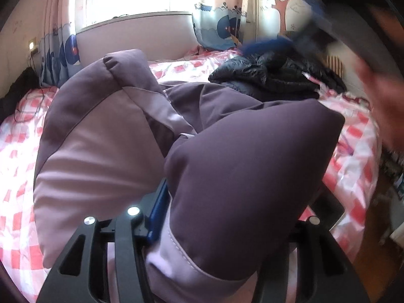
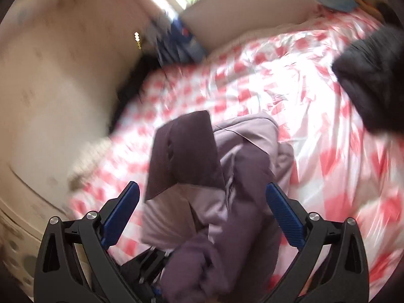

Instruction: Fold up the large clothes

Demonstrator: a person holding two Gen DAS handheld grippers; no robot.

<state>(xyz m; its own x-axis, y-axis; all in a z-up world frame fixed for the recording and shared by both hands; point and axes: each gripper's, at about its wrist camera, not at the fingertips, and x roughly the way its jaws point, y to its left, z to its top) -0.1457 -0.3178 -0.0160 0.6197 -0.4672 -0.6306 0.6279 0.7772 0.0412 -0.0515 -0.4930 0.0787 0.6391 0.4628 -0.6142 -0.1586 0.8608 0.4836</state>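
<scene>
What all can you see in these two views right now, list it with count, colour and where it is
padded jacket: one, mauve and pale lilac, bunched on the bed, rising between both grippers
dark jacket: one, black, heaped further back on the bed
bedspread: one, pink and white check, covering the bed
curtains: two, blue cartoon print, beside the window
left gripper: black, blue fingers, mauve jacket between them
right gripper: black, blue fingers spread wide, clear of the fabric

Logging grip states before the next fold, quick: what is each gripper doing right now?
Left gripper: closed on the purple jacket.
Right gripper: open, jacket below, not gripped.
</scene>
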